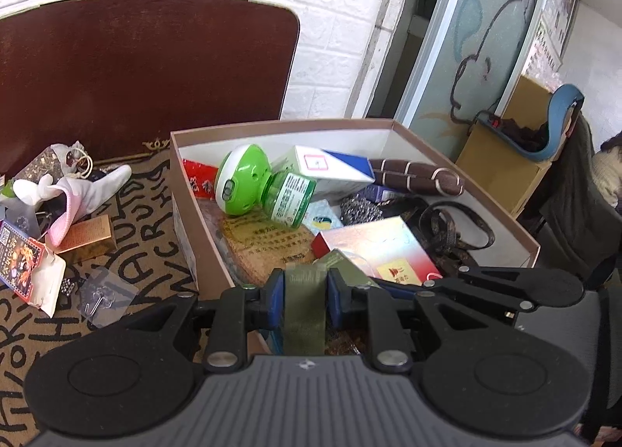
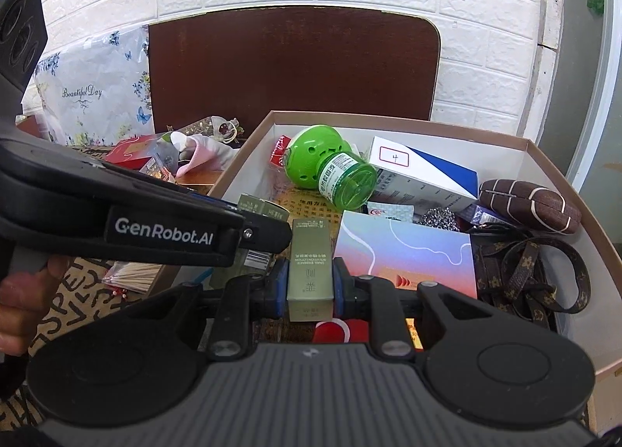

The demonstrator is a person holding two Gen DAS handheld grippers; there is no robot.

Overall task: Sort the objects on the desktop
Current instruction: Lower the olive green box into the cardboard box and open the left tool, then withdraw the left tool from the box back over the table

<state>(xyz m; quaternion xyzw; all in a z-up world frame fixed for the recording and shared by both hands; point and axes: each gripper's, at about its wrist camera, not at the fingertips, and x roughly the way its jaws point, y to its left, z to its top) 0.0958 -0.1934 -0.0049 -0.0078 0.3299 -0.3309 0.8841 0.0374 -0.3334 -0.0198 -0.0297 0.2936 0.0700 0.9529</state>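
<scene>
Two slim olive-green cartons are on their way into the cardboard box (image 2: 408,122), one in each pair of tongs; each is best lowered over a free gap among the clutter, then let go without knocking the green bottle (image 2: 330,170) at twelve o'clock. The right tongs (image 2: 310,283) clamp their carton (image 2: 310,272) squarely between the blue pads. The left tongs (image 1: 304,293) stand narrow about their carton (image 1: 305,311), their grip seemingly slackening.

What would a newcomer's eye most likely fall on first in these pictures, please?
Probably the bright green mosquito-repellent bottle, lying on its side toward the back of the cluttered cardboard box. Next, the olive-gold carton clamped in the right gripper over the box's near edge, with the left gripper around a similar olive carton.
</scene>
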